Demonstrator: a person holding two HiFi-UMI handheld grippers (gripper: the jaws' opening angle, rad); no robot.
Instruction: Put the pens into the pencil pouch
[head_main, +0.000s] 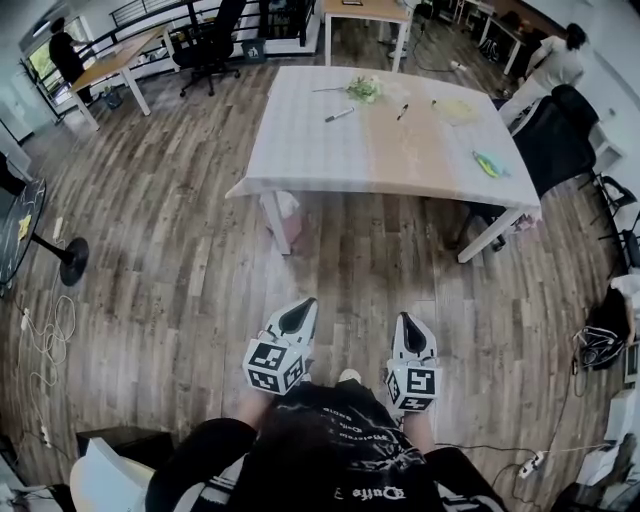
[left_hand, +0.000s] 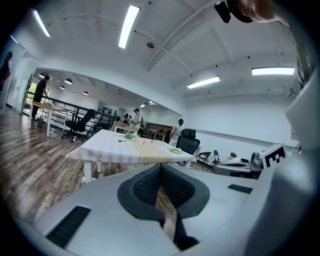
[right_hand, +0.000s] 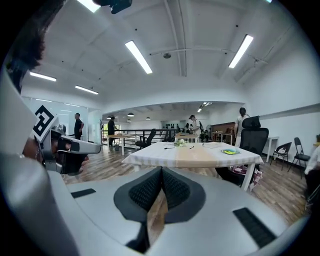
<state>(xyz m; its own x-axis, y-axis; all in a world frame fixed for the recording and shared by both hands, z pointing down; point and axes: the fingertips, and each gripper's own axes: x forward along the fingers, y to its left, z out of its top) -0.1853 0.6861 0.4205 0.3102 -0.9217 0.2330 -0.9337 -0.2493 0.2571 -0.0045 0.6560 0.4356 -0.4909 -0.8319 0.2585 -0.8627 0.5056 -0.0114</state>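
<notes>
Apparently the task is not begun. The left gripper (head_main: 298, 318) and the right gripper (head_main: 411, 330), low in the frame, have jaws pressed together, empty. The pens (head_main: 339, 115) lie on the table (head_main: 300, 150), upper middle, well apart; the next move needs walking closer.

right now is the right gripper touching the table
Apart. The head view shows the right gripper low in the frame, with a wide stretch of wood floor between it and the table.
</notes>
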